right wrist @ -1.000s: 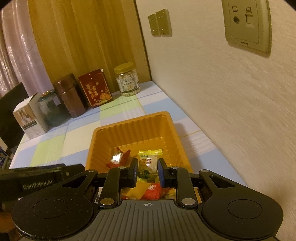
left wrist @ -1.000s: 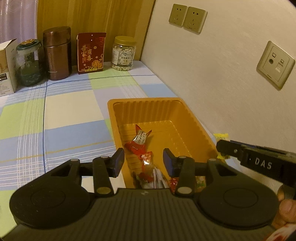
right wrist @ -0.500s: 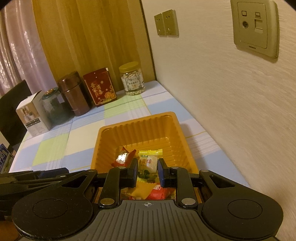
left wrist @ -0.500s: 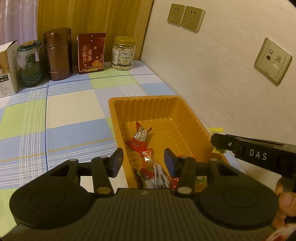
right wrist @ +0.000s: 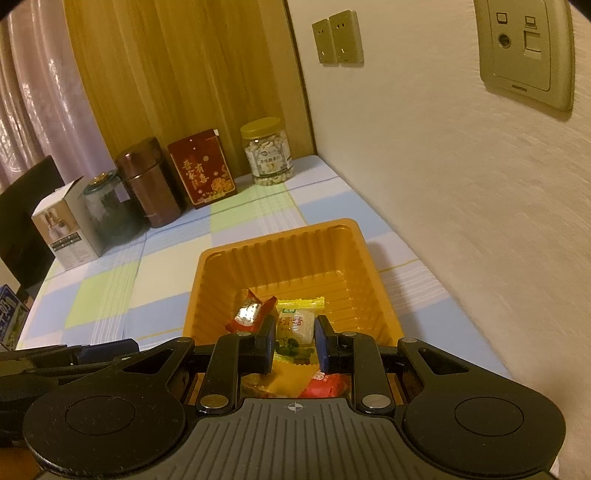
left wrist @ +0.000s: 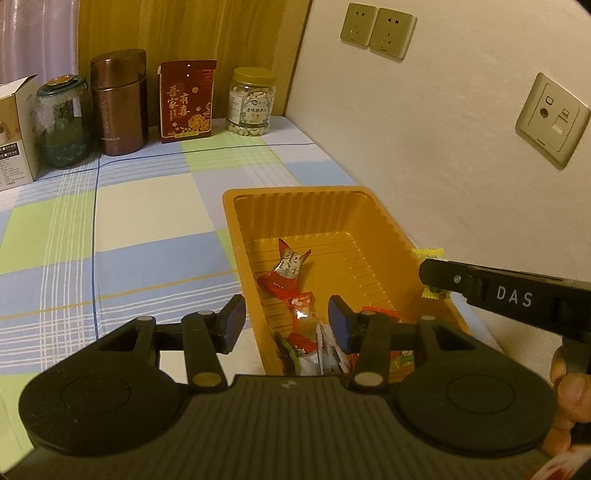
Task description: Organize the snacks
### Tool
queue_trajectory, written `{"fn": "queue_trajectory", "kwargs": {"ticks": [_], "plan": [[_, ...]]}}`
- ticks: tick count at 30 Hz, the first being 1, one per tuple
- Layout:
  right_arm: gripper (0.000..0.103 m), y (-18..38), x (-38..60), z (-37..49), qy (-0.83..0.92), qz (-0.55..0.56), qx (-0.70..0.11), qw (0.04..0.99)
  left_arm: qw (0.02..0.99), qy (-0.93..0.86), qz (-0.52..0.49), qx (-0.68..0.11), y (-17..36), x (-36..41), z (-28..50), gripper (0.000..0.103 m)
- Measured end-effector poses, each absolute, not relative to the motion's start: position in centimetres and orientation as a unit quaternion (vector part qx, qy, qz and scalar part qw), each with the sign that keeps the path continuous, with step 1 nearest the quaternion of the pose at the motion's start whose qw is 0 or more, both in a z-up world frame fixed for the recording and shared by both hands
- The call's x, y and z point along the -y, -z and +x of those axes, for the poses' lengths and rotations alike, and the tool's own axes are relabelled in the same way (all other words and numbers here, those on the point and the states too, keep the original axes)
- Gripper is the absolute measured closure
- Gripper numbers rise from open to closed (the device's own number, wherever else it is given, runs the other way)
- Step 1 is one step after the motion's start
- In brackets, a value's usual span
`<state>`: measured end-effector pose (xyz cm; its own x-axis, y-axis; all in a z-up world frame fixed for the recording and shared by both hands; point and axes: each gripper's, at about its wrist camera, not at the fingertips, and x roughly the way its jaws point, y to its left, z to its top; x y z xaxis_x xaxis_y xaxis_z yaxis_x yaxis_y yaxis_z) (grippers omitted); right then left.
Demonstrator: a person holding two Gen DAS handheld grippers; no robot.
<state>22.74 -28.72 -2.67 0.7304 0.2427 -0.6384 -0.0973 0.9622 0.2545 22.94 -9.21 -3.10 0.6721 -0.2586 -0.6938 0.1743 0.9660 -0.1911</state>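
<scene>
An orange tray [left wrist: 306,195] [right wrist: 280,243] sits on the checked cloth beside the wall. A red wrapped candy [left wrist: 286,269] [right wrist: 249,314] lies on its floor, and several more packets are heaped at the near end. My right gripper [right wrist: 295,332] [left wrist: 428,275] is shut on a yellow-green snack packet [right wrist: 295,326] [left wrist: 430,254], held above the tray near its right rim. My left gripper [left wrist: 286,321] hovers over the tray's near left wall, open, with nothing gripped. In the right wrist view its finger [right wrist: 74,354] shows at the lower left.
Along the back stand a white carton [left wrist: 14,129], a glass jar [left wrist: 62,122], a brown tin [left wrist: 120,103], a red box [left wrist: 186,101] and a jar of nuts [left wrist: 251,101]. The wall with sockets [left wrist: 376,29] runs close along the tray's right side.
The right gripper has carried the yellow-green packet slightly left and up, closer over the tray's right rim. The left gripper has stayed where it was.
</scene>
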Motion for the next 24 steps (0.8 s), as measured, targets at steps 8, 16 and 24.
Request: {"fn": "queue_trajectory", "kwargs": {"ticks": [8,16,24], "plan": [[0.08,2.8,28.7,23.5,-0.105,0.121,-0.356,0.92,0.914,0.108,-0.053,-0.387,3.2,8.8,22.8,0.056],[0.053,2.4,30.1,23.4,-0.104,0.158,-0.353,0.916,0.917,0.092,-0.059,-0.384,3.1,7.7,21.6,0.047],[0.048,2.1,31.9,20.3,-0.069,0.181,-0.365,0.911,0.921,0.072,-0.077,-0.375,2.1,6.4,18.3,0.023]]}}
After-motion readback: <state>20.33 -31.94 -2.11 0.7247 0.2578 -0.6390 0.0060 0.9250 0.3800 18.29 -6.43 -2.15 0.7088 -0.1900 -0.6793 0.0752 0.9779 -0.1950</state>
